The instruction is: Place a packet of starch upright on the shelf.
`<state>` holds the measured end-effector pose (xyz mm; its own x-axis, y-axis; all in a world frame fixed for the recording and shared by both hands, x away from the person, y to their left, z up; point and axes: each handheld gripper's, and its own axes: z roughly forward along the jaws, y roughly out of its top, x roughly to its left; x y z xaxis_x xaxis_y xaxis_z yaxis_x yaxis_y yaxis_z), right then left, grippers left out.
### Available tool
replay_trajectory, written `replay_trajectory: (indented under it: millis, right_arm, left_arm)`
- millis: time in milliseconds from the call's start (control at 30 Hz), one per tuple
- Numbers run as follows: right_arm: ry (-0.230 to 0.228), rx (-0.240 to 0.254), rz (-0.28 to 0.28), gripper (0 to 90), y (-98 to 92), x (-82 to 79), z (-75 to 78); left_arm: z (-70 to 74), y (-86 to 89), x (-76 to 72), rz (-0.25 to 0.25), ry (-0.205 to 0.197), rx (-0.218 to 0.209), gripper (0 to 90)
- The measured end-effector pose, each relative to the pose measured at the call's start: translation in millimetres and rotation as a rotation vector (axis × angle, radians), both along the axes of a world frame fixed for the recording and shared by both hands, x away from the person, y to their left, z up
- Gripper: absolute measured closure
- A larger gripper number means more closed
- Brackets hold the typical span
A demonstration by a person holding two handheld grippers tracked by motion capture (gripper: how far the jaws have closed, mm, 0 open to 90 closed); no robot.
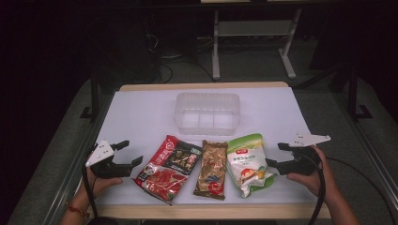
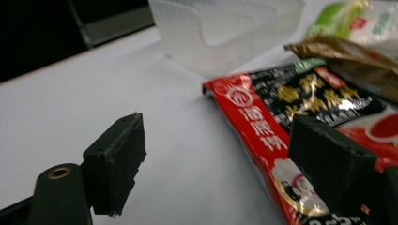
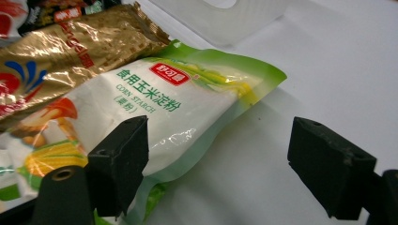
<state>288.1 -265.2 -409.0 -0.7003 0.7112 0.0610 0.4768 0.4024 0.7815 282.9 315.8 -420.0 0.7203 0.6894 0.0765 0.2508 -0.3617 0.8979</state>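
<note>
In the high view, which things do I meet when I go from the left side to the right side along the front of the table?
left gripper → red and black packet → gold packet → green and white corn starch bag → right gripper

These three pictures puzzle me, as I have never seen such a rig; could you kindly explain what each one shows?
A person sits at a white table and holds a black two-jaw tool in each hand: the left tool and the right tool. The large picture comes from a camera overhead; the other two come from cameras riding on each tool. On the table lie a red and black sauce packet, a gold foil packet, a green and white corn starch bag and, behind them, a clear plastic tub. Both tools are open and hold nothing.
</note>
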Motion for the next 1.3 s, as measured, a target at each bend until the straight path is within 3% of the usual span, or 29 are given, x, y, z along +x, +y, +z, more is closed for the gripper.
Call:
replay_trajectory:
  millis: [133, 200, 233, 300, 400, 733, 800, 833, 867, 900, 933, 1000, 1100, 1133, 1300]
  right_arm:
    - [0.005, -0.017, -0.01, 21.1, -4.1, 1.3, -0.4]
    - [0.017, 0.012, -0.029, 20.1, -4.5, 5.2, 2.4]
    - [0.027, 0.031, -0.023, 21.2, -3.5, 6.9, 2.6]
    - [0.037, 0.017, -0.009, 20.4, 1.0, 9.4, 1.9]
    - [0.052, 0.016, 0.007, 20.9, 6.1, 11.4, 0.3]
    - [0.105, -0.006, 0.057, 20.2, 23.9, 18.1, -2.7]
    - [0.136, -0.006, 0.039, 20.7, 23.2, 21.7, -5.9]
    - [0.178, -0.005, 0.006, 17.8, 21.0, 26.1, -10.4]
    - [0.178, -0.005, 0.006, 17.8, 21.0, 26.1, -10.4]
    - [0.204, 0.019, -0.001, 16.8, 19.1, 28.7, -13.6]
    - [0.258, 0.063, -0.006, 15.4, 17.4, 33.1, -19.8]
    - [0.3, 0.094, 0.015, 14.0, 18.6, 37.3, -25.6]
    - [0.327, 0.097, 0.04, 13.5, 22.1, 41.6, -29.6]
    - [0.359, 0.11, 0.057, 12.9, 24.9, 46.8, -32.6]
    - [0.408, 0.137, 0.084, 11.9, 30.4, 55.1, -38.0]
  left_arm:
    - [-1.9, -0.8, -2.4, -0.008, 0.008, -0.006, 19.4]
    - [-4.8, 0.8, -6.3, -0.007, 0.011, 0.013, 20.0]
    - [-5.7, 1.7, -7.6, -0.005, 0.008, 0.03, 19.8]
    - [-6.1, 2.9, -9.0, 0.0, 0.004, 0.031, 19.8]
    - [-5.5, 5.8, -11.6, 0.013, 0.013, 0.016, 20.5]
    - [-12.1, 2.6, -14.7, 0.023, 0.034, 0.074, 21.0]
    - [-13.4, 1.5, -15.2, 0.018, 0.034, 0.076, 21.3]
    - [-14.1, 0.5, -15.1, 0.014, 0.033, 0.08, 21.3]
    - [-14.1, 0.5, -15.1, 0.014, 0.033, 0.08, 21.3]
    - [-14.5, -0.2, -15.1, 0.013, 0.034, 0.081, 21.3]
    - [-14.7, -0.5, -14.9, 0.01, 0.033, 0.081, 21.4]
    - [-14.8, -0.8, -14.7, 0.013, 0.03, 0.079, 21.5]
    - [-14.5, -1.0, -13.6, 0.016, 0.03, 0.074, 21.5]
    - [-14.4, -1.0, -13.6, 0.015, 0.03, 0.072, 21.5]
    - [-15.4, -1.8, -13.0, 0.012, 0.03, 0.081, 21.5]
